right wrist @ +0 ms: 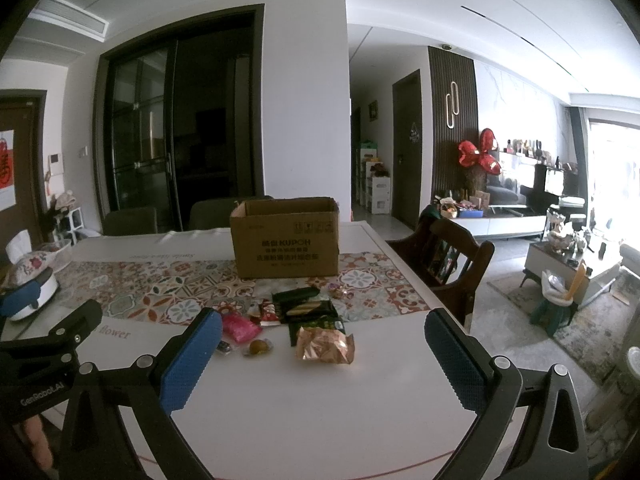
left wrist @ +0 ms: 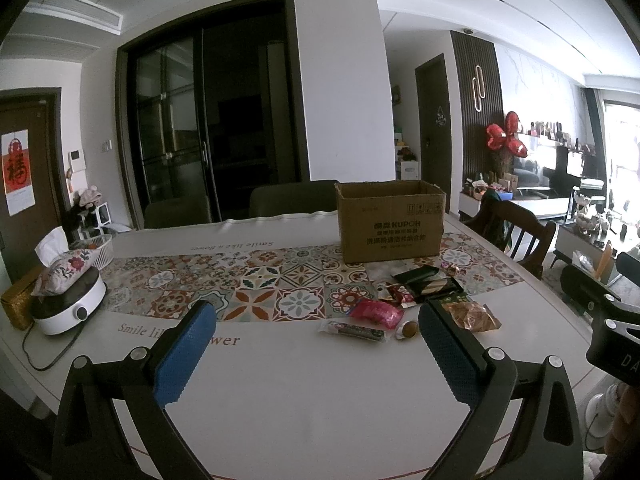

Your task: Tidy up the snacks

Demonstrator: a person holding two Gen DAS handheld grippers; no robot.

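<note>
A pile of snacks lies on the table in front of an open cardboard box (left wrist: 390, 220) (right wrist: 285, 236). It includes a pink packet (left wrist: 376, 312) (right wrist: 239, 328), a dark bar wrapper (left wrist: 354, 331), a small round brown sweet (left wrist: 410, 329) (right wrist: 258, 347), a gold crinkled bag (left wrist: 474, 317) (right wrist: 325, 345), a dark green pack (left wrist: 426, 282) (right wrist: 306, 306) and a red sachet (left wrist: 402, 294) (right wrist: 269, 312). My left gripper (left wrist: 318, 350) is open and empty, short of the pile. My right gripper (right wrist: 324, 354) is open and empty, above the near table.
The table (left wrist: 312, 400) has a patterned tile runner (left wrist: 240, 284). A white appliance with a floral tissue pouch (left wrist: 68, 292) sits far left. A wooden chair (right wrist: 452, 264) stands at the table's right edge. Dark chairs stand behind the table.
</note>
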